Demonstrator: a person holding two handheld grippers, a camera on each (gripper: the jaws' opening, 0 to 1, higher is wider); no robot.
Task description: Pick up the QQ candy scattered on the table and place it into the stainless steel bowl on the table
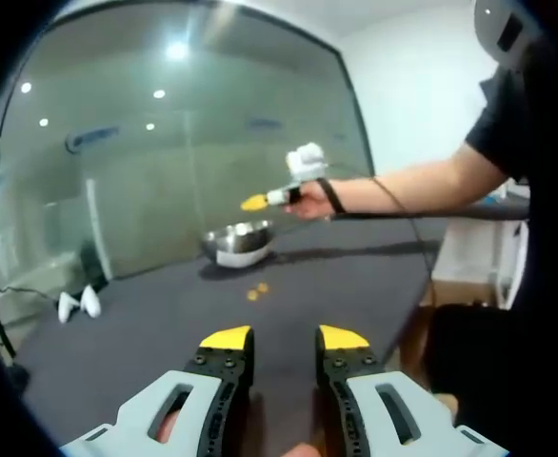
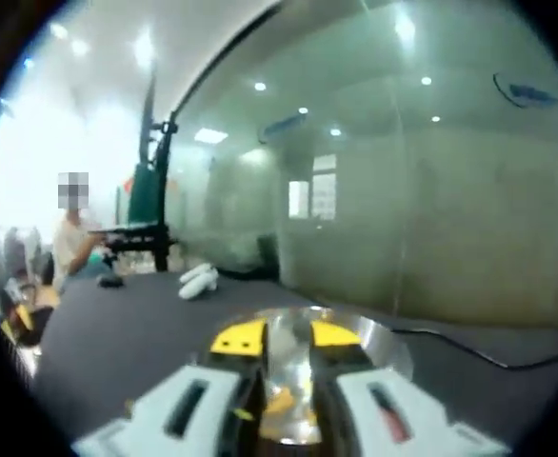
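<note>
my right gripper (image 2: 277, 335) hangs just over the bowl (image 2: 379, 345), jaws parted with a gap between the yellow tips and nothing gripped that i can make out. a yellowish piece lies low in the bowl between the jaws; it looks like candy already dropped, though it is too blurred to be sure. my left gripper (image 1: 284, 338) hangs over the near table (image 1: 117, 333), jaws wide and empty. in the left gripper view the bowl sits at the far side, the right gripper above it, and two candies (image 1: 257, 290) lie on the table just on the near side of the bowl. judgement: the drop looks done. to do the next pick well, lower the left jaws squarely over one candy, close gently, and lift clear of the rim. two white objects (image 1: 78, 304) lie far left, well apart.
</note>
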